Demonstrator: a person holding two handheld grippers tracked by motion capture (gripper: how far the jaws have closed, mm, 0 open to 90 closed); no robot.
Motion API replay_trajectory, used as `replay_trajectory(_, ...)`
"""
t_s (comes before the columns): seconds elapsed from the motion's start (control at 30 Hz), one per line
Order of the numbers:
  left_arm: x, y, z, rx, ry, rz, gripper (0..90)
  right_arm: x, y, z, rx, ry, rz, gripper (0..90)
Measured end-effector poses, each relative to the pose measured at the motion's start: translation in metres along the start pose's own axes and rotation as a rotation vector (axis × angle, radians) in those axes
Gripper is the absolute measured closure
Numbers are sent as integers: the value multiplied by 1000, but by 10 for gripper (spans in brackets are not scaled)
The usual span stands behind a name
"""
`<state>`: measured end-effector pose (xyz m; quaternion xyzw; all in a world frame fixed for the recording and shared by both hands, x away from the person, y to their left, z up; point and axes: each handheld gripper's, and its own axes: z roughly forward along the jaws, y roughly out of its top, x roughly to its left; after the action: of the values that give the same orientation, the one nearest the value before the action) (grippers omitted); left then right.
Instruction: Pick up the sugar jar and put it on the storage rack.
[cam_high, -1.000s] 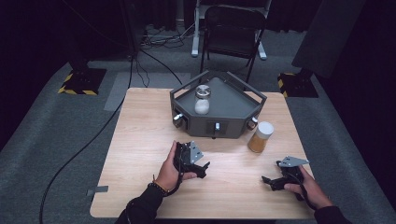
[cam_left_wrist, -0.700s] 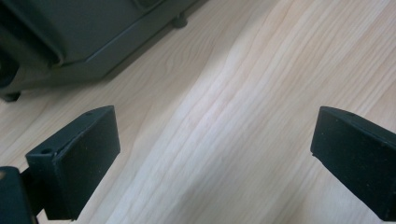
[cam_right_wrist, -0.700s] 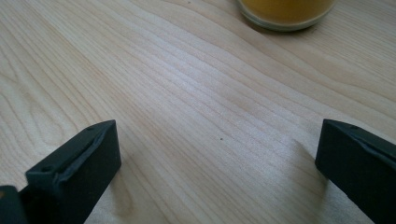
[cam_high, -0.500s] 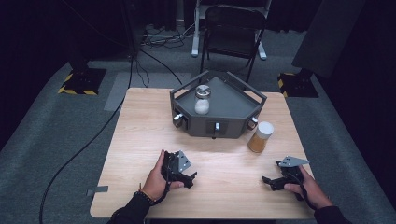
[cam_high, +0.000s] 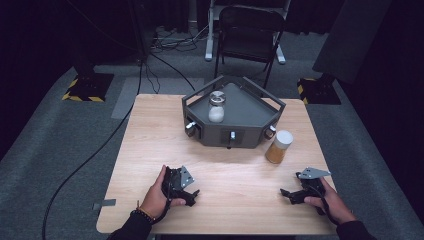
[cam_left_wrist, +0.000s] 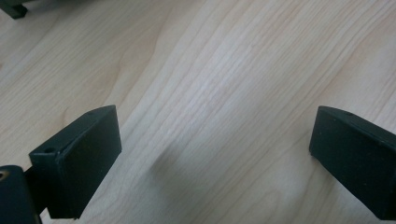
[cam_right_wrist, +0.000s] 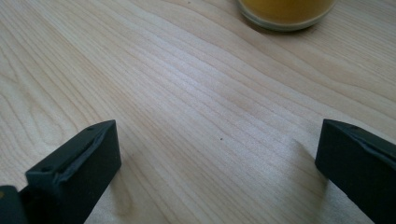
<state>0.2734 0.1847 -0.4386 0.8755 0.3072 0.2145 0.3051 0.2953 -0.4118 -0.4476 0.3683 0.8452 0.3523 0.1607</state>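
On the bench's (cam_high: 150, 130) near edge both grippers, left (cam_high: 187, 192) and right (cam_high: 290, 194), rest fingers apart, empty; orange jar (cam_high: 278, 146) at right's 11 o'clock, ungrasped, work barely begun.

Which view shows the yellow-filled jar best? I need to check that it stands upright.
The high view: the whole yellow-filled jar stands upright with its white lid on, on the table beside the grey tray. The right gripper view catches just its bottom edge at the top of the picture.
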Motion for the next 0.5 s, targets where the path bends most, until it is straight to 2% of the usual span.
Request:
replay_trajectory(0.37,20,-12,-4,11,-38,-92,11,0,0,0,0,0,0,0)
replay_trajectory(0.5,30,-17,-5,18,-63,-144,11,0,0,0,0,0,0,0)
